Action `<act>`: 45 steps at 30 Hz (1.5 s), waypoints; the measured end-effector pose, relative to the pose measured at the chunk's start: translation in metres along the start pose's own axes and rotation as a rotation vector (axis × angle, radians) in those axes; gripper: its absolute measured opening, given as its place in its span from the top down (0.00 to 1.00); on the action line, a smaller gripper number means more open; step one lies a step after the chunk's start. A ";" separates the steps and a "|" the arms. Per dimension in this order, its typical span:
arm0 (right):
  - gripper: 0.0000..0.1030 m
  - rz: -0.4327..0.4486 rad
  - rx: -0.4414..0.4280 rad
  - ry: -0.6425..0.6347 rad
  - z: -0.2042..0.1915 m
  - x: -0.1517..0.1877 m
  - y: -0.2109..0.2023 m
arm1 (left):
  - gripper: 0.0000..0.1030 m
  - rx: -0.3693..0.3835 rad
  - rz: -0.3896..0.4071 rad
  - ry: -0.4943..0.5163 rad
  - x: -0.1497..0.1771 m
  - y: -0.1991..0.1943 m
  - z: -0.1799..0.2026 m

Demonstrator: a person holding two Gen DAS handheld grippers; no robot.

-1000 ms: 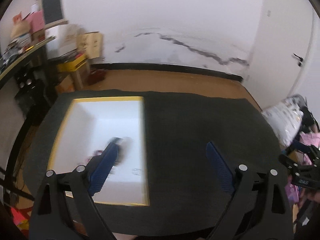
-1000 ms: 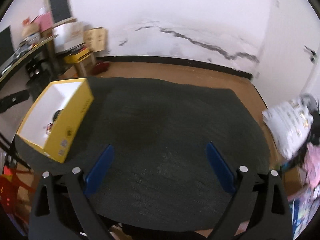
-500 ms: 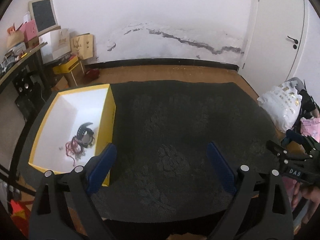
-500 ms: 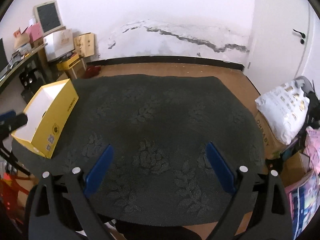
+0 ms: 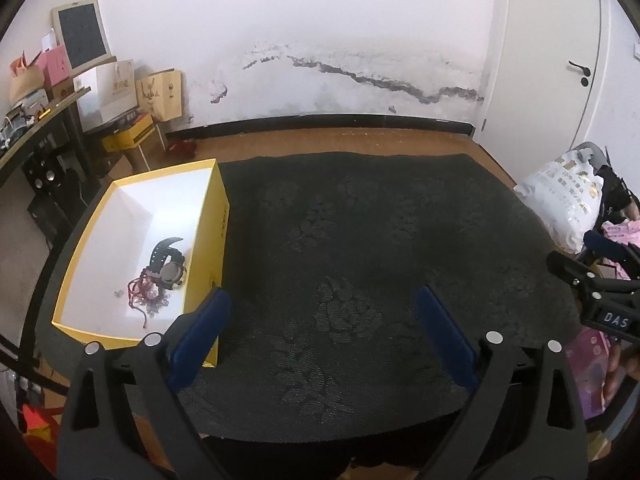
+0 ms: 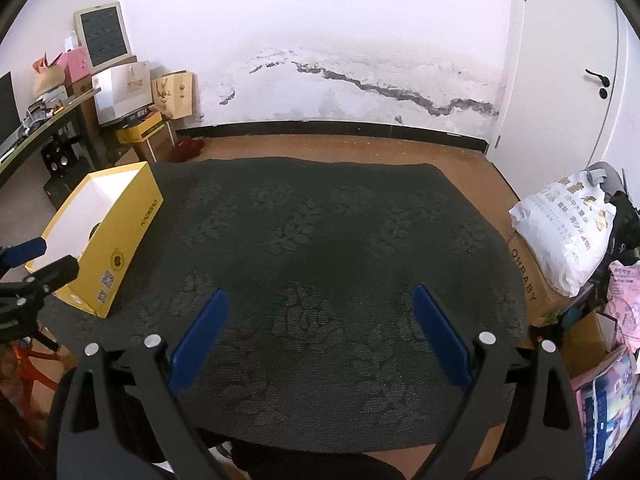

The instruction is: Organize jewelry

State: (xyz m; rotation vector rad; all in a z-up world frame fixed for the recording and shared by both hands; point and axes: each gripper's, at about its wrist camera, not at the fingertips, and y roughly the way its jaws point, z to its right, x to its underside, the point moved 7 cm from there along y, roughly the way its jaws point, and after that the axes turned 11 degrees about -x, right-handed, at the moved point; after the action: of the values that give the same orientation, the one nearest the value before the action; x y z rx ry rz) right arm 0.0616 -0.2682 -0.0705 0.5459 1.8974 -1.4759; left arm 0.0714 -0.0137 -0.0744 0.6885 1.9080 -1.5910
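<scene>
An open yellow box (image 5: pixel 219 216) with a white inside stands on the left part of a dark leaf-patterned cloth (image 5: pixel 360 240). In it lie a black wristwatch (image 5: pixel 170 268) and a tangle of red beads (image 5: pixel 138 294). My left gripper (image 5: pixel 320 294) hovers over the cloth just right of the box, its jaws opening, nothing between them. My right gripper (image 6: pixel 319 294) stands open and empty above the middle of the cloth (image 6: pixel 320 240), with the box (image 6: pixel 128 236) far to its left. Each gripper shows at the edge of the other's view.
A white printed bag (image 6: pixel 560 232) lies on a cardboard carton (image 6: pixel 532 280) right of the table, with pink packets beside it. A dark desk (image 5: pixel 36 128) with boxes and paper bags stands at the left wall. A white door (image 5: pixel 580 72) is at the right.
My left gripper has pulled away from above the box to the right, so the box now lies left of its fingers with the watch and beads in plain sight. The right gripper has barely shifted.
</scene>
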 end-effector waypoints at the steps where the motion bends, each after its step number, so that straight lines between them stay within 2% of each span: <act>1: 0.12 0.000 0.000 -0.004 0.000 0.000 -0.001 | 0.09 -0.002 0.001 0.000 0.000 0.000 0.000; 8: 0.12 0.007 -0.010 0.002 -0.002 -0.002 -0.006 | 0.06 -0.006 0.023 -0.009 -0.002 -0.003 0.000; 45: 0.12 0.002 -0.020 0.005 -0.003 -0.001 -0.007 | 0.06 -0.012 -0.017 0.000 0.005 0.007 0.000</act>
State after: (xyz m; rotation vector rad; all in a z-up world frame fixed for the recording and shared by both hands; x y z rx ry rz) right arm 0.0566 -0.2671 -0.0642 0.5425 1.9127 -1.4536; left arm 0.0725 -0.0127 -0.0832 0.6690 1.9269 -1.5885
